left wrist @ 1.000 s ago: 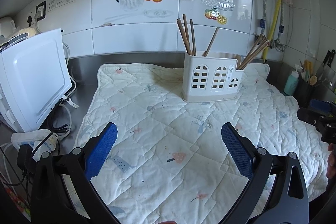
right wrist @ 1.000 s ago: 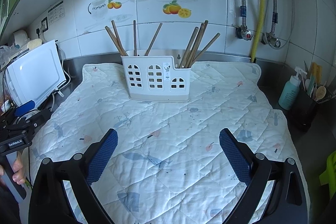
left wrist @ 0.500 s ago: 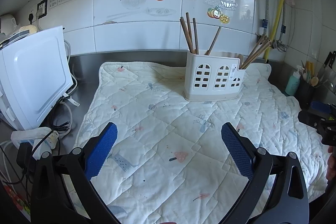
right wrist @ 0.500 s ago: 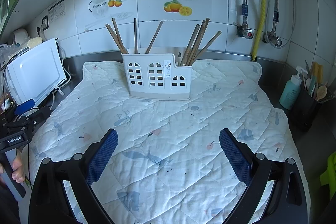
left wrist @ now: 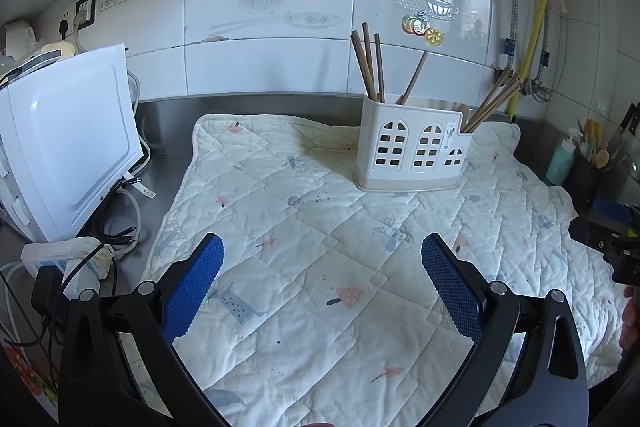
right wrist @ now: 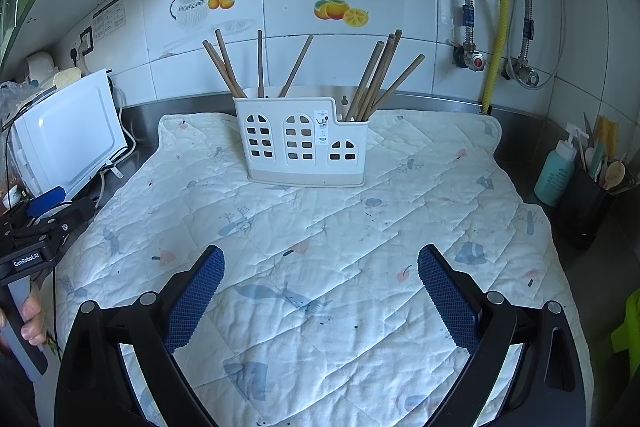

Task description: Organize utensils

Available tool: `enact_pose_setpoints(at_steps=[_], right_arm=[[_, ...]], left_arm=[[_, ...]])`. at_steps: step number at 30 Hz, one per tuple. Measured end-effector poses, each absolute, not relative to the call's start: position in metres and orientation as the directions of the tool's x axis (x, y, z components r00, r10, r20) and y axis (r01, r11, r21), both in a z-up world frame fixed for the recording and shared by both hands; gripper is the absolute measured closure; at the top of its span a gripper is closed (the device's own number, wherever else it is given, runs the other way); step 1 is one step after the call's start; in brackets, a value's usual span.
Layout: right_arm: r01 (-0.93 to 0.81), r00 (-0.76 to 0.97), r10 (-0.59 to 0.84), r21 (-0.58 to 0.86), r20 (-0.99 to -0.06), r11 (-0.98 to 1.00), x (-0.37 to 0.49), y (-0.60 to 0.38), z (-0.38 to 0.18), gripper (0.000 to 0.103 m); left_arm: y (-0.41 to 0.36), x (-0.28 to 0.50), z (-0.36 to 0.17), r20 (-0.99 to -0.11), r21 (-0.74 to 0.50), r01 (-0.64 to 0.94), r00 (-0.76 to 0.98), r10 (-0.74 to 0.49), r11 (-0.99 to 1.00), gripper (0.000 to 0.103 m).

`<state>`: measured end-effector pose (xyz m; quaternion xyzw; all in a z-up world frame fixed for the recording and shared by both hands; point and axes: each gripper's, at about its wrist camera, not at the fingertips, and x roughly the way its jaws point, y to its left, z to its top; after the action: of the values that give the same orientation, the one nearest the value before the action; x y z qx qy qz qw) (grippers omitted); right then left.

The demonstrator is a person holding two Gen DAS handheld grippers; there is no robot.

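chopsticks (right wrist: 260,63) in holder (right wrist: 304,147), microwave (left wrist: 68,143) left

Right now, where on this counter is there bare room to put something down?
The quilted mat is bare from the white chopstick holder forward to both open grippers, left and right, and on either side of the holder. It is crowded at the left edge, by the white appliance and cables, and at the right, by the teal bottle and black utensil pot.
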<state>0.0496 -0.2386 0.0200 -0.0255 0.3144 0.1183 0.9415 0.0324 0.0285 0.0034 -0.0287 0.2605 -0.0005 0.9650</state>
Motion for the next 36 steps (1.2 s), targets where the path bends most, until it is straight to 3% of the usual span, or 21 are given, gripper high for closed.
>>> enact_pose_setpoints(at_steps=[36], right_arm=[[-0.241,0.770,0.204,0.021,-0.605,0.970,0.051,-0.237,0.018,0.009]], left_arm=[[0.019,0.031,0.001,-0.509,-0.073,0.035,0.858,-0.067,0.997,0.005]])
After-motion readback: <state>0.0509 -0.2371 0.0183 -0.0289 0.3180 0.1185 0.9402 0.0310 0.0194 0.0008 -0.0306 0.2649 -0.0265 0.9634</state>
